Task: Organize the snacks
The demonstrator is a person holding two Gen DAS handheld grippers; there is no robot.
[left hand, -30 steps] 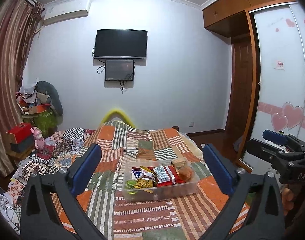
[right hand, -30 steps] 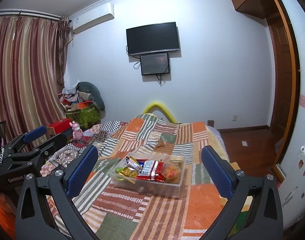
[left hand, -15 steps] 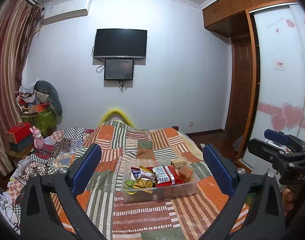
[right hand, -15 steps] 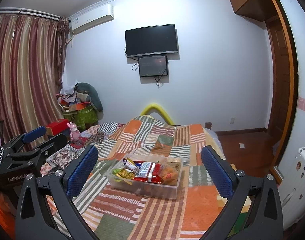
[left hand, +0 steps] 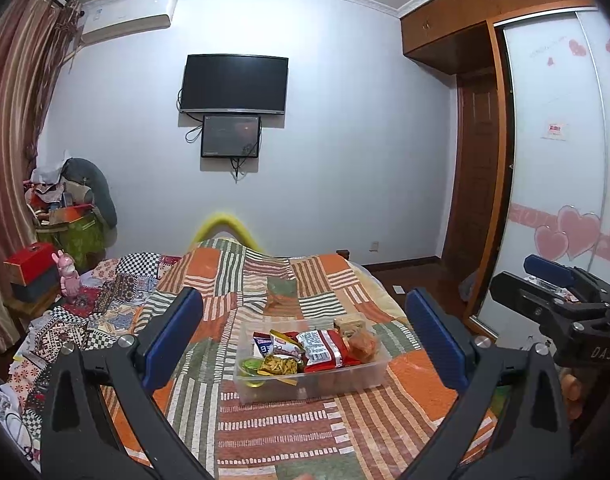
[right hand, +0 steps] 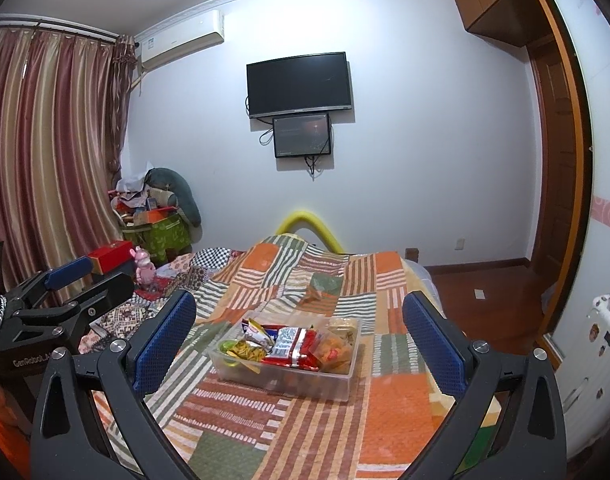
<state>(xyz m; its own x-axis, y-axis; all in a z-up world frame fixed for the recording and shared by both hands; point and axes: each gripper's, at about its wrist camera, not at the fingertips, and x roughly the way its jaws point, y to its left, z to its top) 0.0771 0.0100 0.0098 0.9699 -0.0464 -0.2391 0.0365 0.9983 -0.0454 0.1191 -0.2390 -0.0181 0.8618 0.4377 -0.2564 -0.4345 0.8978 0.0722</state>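
A clear plastic bin [left hand: 369,376] [right hand: 333,388] full of snack packets sits on the patchwork bedspread. A red and silver packet [left hand: 323,346] [right hand: 291,342], a yellow chips bag [left hand: 279,366] [right hand: 247,352] and an orange bag [left hand: 363,342] [right hand: 335,350] lie inside it. My left gripper [left hand: 305,328] is open and empty, held above the near part of the bed, well short of the bin. My right gripper [right hand: 299,328] is also open and empty at about the same distance. Each gripper shows at the edge of the other's view.
The bed [left hand: 289,436] [right hand: 393,412] fills the lower half of both views. A small packet [left hand: 279,300] [right hand: 319,292] lies beyond the bin. Clutter, a pink toy [left hand: 67,278] and a red box [left hand: 29,262] stand at the left. A wardrobe [left hand: 553,152] is on the right.
Both views have drifted slightly; the bin sits a little lower and nearer in the right wrist view. Both grippers stay open and empty.
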